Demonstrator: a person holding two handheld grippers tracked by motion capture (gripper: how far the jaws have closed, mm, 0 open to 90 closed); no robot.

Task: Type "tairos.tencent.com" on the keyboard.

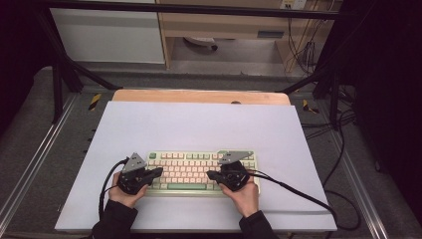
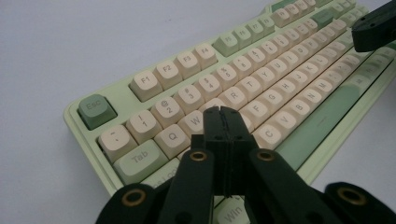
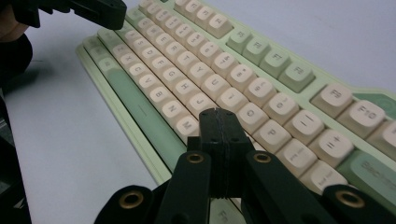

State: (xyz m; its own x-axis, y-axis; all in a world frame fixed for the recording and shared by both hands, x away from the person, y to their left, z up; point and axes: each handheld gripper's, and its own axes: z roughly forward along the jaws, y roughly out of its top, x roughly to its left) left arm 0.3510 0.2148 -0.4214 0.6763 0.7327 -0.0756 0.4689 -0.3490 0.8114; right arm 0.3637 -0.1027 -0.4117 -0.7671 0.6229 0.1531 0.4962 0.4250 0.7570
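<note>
keyboard [image 1: 201,172] lay near the front edge of the white surface [image 1: 199,124], roughly centred, long side parallel to that edge, within reach of both hands. left tool [image 1: 158,172] hung over its left end, jaws pressed fully together with nothing between; in the left tool's own view the tip [image 2: 221,113] sat over the q/w/a area. right tool [image 1: 211,175] was likewise closed and empty, tip [image 3: 217,114] over the m/k region. judgement: closed jaws made 1 narrow point per tool, suited to pressing single keys.

Left claw [image 1: 158,172] and right claw [image 1: 211,175] both have jaws pressed together, tips pointing toward each other.
</note>
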